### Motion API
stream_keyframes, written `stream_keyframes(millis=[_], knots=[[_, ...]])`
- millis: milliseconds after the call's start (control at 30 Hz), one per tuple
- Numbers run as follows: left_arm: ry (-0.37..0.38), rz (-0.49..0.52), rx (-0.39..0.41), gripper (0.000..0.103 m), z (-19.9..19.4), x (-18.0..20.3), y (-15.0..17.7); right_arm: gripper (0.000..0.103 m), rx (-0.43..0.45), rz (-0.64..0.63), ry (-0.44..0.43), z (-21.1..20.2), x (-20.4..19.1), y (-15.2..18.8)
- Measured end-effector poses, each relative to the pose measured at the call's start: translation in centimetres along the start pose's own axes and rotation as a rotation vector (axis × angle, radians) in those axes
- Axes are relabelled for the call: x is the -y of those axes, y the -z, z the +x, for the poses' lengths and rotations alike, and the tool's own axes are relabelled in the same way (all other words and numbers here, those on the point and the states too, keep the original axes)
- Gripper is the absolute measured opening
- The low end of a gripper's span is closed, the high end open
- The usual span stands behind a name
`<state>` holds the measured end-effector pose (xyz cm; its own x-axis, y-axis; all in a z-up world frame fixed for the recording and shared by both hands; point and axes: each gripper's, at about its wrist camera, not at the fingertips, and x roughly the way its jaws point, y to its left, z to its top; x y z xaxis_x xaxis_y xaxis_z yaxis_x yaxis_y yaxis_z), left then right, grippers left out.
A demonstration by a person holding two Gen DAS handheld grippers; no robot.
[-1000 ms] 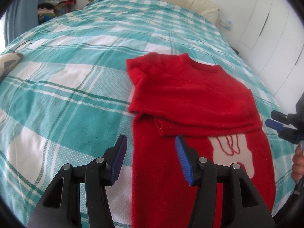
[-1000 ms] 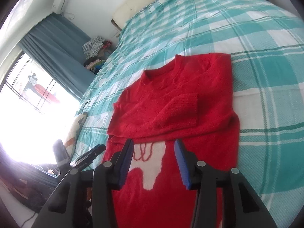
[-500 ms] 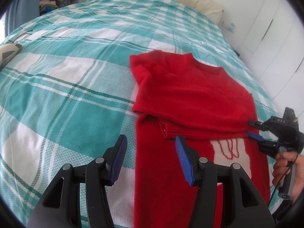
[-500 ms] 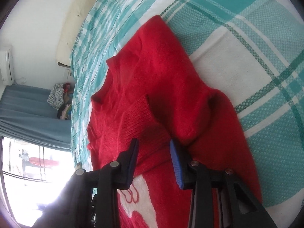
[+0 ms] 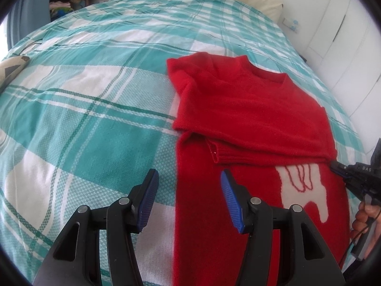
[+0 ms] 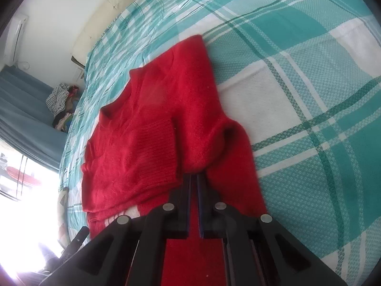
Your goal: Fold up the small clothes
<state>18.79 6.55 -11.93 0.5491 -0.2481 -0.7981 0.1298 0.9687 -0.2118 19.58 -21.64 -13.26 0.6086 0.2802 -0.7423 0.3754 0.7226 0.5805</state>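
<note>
I am folding a small red sweater (image 5: 250,124) that lies flat on the bed (image 5: 95,109), with its neck end far from both sets of fingers. Its sleeves are already laid across the chest, and the white picture on its front shows just past my fingers.

My right gripper (image 6: 194,178) has just been closing, and its fingers are now pressed almost together on the red fold at the sweater's side edge, right at their tips. The cloth bunches up a little there, so I think I have a good pinch. The left wrist view shows the same thing: the right gripper sits at the sweater's right edge, where the sleeve meets the body.

My left gripper (image 5: 188,202) is spread wide and holds nothing. The sweater's left edge runs between its two fingers, a little below their tips.

To do this step well, I think I should bring the left fingers down on that left edge, across from the right pinch, and close them on all the layers. Then I should lift both sides together, at the same height, so the sweater does not twist.

I should move slowly. The knit is soft and stretchy, so a fast pull could slide the folded sleeves out of place.
</note>
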Motion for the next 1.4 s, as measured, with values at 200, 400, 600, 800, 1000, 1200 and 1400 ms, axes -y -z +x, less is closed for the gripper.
stream_keyframes(millis=[200,400,600,800,1000,1200,1400], knots=[[0.011,-0.007,0.037,0.073,-1.5,-0.4,0.3,0.047,0.093,-0.293,0.008,-5.4,0.2,2.6],[0.002,-0.042,0.111,0.083,-3.4,-0.8,0.0,0.070,0.329,-0.641,0.223,-10.5,3.2,7.8],[-0.060,-0.033,0.152,0.085,-4.0,-0.9,-0.2,0.070,0.331,-0.595,0.263,-10.0,5.9,9.0],[-0.039,-0.047,0.134,0.085,-4.0,-1.2,-0.3,0.077,0.286,-0.597,0.266,-9.1,6.1,8.9],[-0.075,-0.010,0.157,0.087,-4.5,-0.7,-0.4,0.080,0.272,-0.601,0.272,-8.8,6.1,8.9],[-0.082,-0.009,0.161,0.087,-4.6,-0.7,-0.4,0.081,0.273,-0.601,0.270,-8.8,6.1,8.9],[-0.112,-0.002,0.169,0.088,-4.7,-0.7,-0.1,0.081,0.272,-0.602,0.272,-8.8,6.1,8.9]])
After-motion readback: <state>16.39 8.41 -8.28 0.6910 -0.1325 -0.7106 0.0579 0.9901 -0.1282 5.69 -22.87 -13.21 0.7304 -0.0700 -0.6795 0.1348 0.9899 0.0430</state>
